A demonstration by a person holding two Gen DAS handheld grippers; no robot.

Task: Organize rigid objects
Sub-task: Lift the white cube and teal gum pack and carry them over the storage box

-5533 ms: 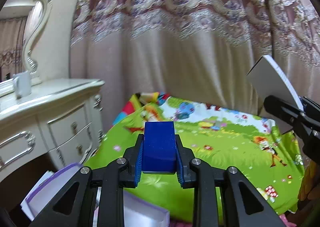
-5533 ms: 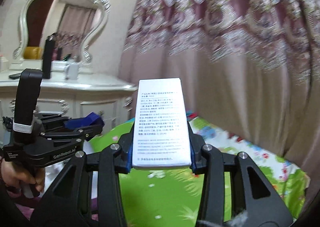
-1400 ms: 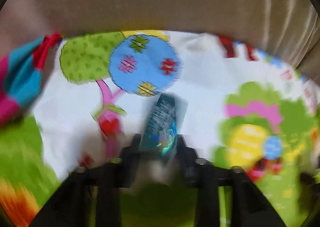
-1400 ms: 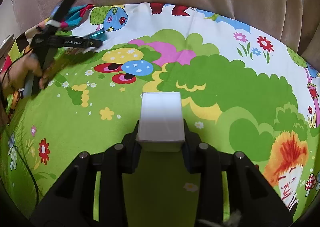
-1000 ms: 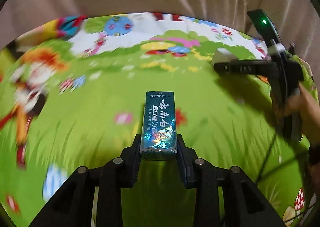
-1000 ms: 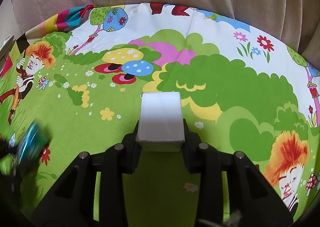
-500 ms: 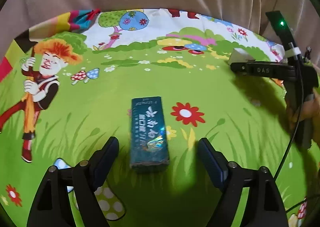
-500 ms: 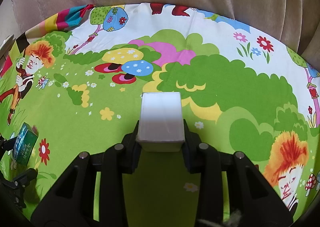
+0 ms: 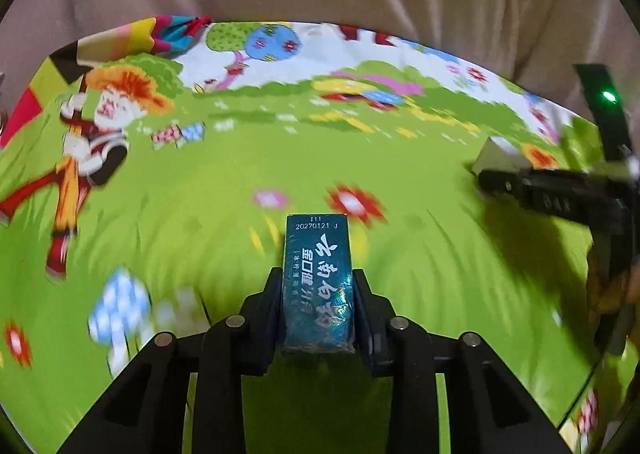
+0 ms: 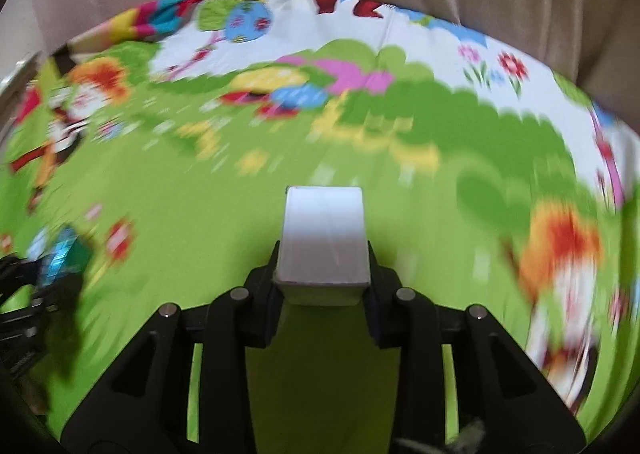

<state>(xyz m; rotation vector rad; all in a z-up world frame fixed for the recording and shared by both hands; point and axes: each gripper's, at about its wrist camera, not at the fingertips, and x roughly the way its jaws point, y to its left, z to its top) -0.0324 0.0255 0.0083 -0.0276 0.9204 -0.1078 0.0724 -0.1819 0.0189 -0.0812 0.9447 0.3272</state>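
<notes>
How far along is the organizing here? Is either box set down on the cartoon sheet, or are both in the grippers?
Nothing looks placed yet: no box lies loose on the cartoon sheet. In hand: the left gripper, its jaws closing, has the teal box between its pads, and the right gripper clamps the white box. Left to do: set both boxes down in order. Where they belong is not visible.

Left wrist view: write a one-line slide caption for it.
Left gripper closing on a teal box above a cartoon-print green sheet, while the right gripper holds a white box nearby.
</notes>
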